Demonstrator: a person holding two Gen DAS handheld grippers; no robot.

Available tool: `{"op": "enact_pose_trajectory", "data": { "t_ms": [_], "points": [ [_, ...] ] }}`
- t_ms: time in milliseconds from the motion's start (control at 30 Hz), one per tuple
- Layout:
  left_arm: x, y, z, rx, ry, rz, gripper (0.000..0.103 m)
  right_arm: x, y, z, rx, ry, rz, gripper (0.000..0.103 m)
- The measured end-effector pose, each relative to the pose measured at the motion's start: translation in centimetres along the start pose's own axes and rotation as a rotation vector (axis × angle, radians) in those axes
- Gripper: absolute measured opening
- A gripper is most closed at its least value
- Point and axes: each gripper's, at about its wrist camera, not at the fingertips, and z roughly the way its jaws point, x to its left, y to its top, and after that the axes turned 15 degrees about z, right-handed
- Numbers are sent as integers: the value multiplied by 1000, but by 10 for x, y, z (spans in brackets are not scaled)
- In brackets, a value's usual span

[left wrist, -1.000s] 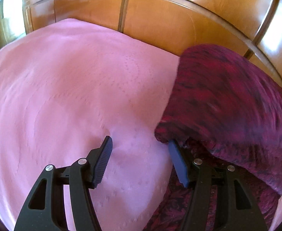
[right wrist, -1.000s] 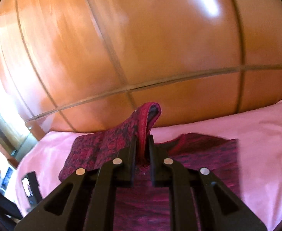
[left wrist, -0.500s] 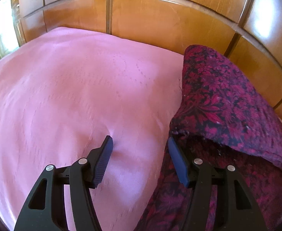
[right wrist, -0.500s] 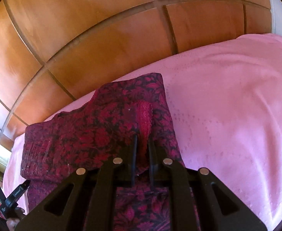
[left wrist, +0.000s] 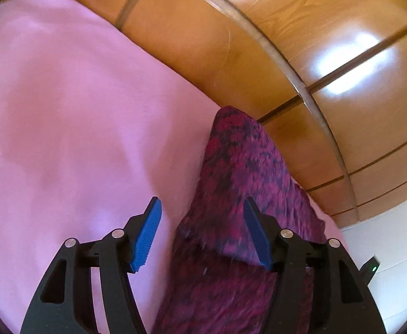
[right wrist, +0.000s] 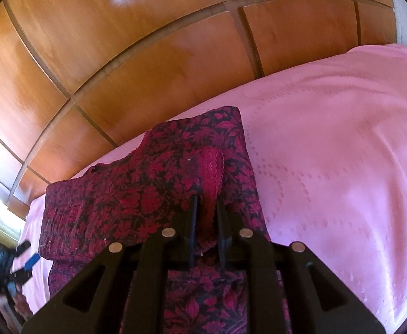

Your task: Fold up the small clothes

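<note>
The right gripper [right wrist: 206, 217], clamped on the red floral garment's [right wrist: 136, 194] trim, was laying a fold across it on the pink bedspread [right wrist: 342, 139], left gripper [left wrist: 202, 233] spread wide, with release seemingly due next.

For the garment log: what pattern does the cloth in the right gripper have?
Dark red floral print on black fabric garment, clearest in the right wrist view.
</note>
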Motion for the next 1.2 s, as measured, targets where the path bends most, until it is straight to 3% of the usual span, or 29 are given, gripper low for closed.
{"op": "enact_pose_trajectory", "data": {
  "t_ms": [133, 167, 200, 233, 333, 400, 467, 500, 533, 600, 733, 800, 833, 900, 1000, 1100, 1200],
  "points": [
    [8, 25, 35, 44, -32, -42, 57, 6, -1, 3, -5, -18, -46, 13],
    [8, 31, 44, 68, -74, -50, 52, 8, 0, 4, -6, -25, -58, 13],
    [6, 35, 55, 97, -109, -48, 35, 12, 0, 4, -8, -34, -77, 12],
    [0, 38, 60, 102, -66, -18, 27, 15, 0, 4, -14, -40, -94, 11],
    [-23, 31, 53, 53, 59, 102, 19, 27, -1, -3, -58, -50, -162, 10],
    [-42, 14, 52, 41, 190, 209, 19, 33, -4, -7, -91, -70, -212, 9],
    [-48, 2, 59, 33, 257, 258, 20, 31, -10, 10, -70, -147, -248, 6],
    [-53, 0, 63, 30, 292, 285, 27, 28, -12, 18, -55, -158, -246, 6],
    [-57, -1, 62, 24, 337, 309, 42, 26, -13, 24, -48, -161, -245, 6],
    [-65, 0, 47, -21, 427, 327, 49, 27, -10, 22, -50, -144, -226, 7],
    [-90, 9, 14, -159, 368, 378, 49, 27, 1, 5, -61, -103, -178, 18],
    [-105, 13, 7, -182, 318, 450, 49, 38, 2, -14, -107, -64, -190, 32],
    [-110, 14, 8, -174, 296, 481, 49, 45, 2, -21, -127, -40, -202, 35],
    [-123, 18, 21, -143, 251, 531, 49, 65, -1, -23, -124, 4, -230, 51],
    [-122, 16, 47, -60, 243, 552, 49, 92, -7, -2, -74, 18, -278, 52],
    [-103, 10, 83, 43, 271, 524, 48, 105, -18, 43, 12, -54, -313, 52],
    [-88, -2, 90, -3, 265, 501, 48, 98, -25, 83, 11, -106, -349, 53]
  ]
}}
